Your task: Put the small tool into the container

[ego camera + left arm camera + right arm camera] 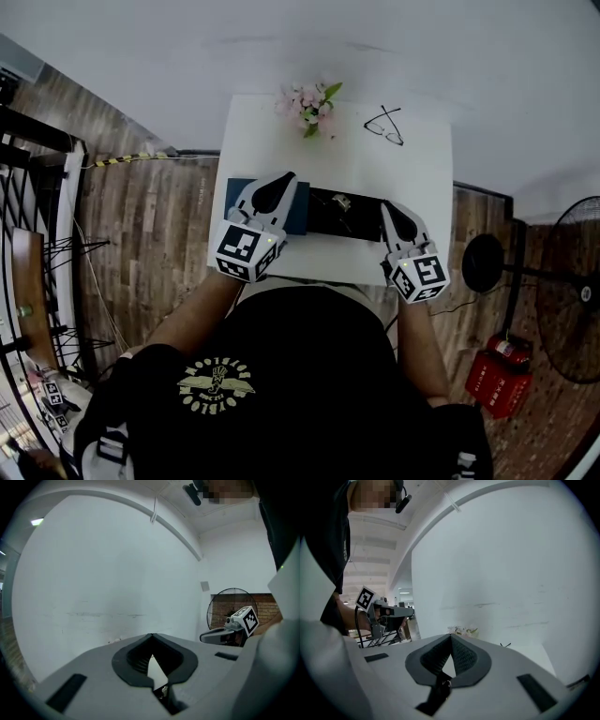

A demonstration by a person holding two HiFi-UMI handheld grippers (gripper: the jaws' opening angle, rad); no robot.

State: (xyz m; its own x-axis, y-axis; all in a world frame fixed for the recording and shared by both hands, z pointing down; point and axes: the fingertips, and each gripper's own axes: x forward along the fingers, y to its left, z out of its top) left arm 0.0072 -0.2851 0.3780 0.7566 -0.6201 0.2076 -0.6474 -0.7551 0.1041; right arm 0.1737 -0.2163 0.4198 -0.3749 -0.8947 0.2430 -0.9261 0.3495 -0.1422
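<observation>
Black container [361, 221] lies on the white table [417, 173], near its 6 o'clock edge. We see the small tool [340, 201] inside it, on the 12 o'clock side. Our left gripper [289, 176] hangs above a dark blue box [302, 214] at 9 o'clock of the container, jaws together and empty. Our right gripper [384, 205], at 3 o'clock, has its jaws together on nothing. Flowers [309, 103] and glasses [384, 125] lie at 12 and 1 o'clock.

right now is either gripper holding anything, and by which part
Nothing is held. The left gripper and the right gripper are both shut, tips together, with nothing between the jaws.
</observation>
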